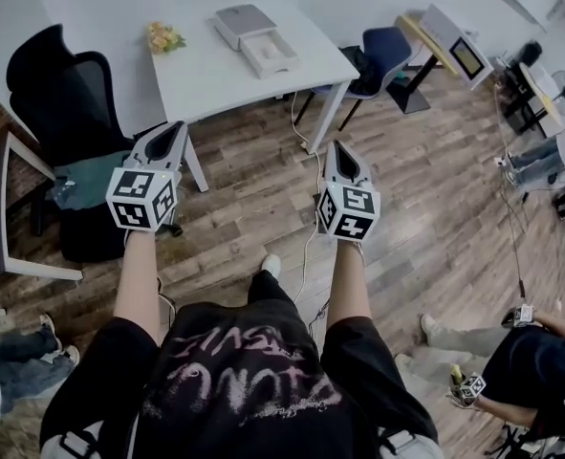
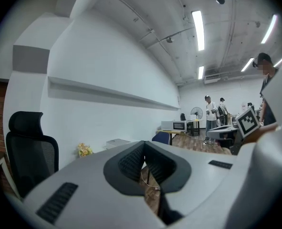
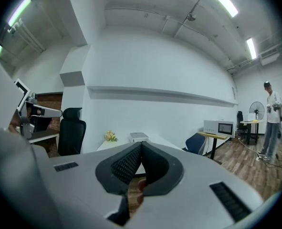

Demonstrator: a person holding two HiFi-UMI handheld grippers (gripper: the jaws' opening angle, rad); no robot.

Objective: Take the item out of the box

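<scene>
A white box stands on the white table (image 1: 206, 75) ahead of me, its grey-topped part (image 1: 244, 19) beside an open white tray (image 1: 271, 54). I cannot see what lies in it. The box also shows small in the left gripper view (image 2: 116, 142) and in the right gripper view (image 3: 139, 137). My left gripper (image 1: 172, 132) and right gripper (image 1: 337, 151) hang over the wooden floor, well short of the table. The left gripper (image 2: 144, 144) is shut with nothing in it. The right gripper (image 3: 141, 144) is likewise shut and empty.
Yellow flowers (image 1: 164, 37) sit on the table's left part. A black office chair (image 1: 57, 84) stands left of the table, a blue chair (image 1: 382, 51) to its right. A cable (image 1: 306, 247) trails across the floor. A seated person (image 1: 521, 361) is at lower right.
</scene>
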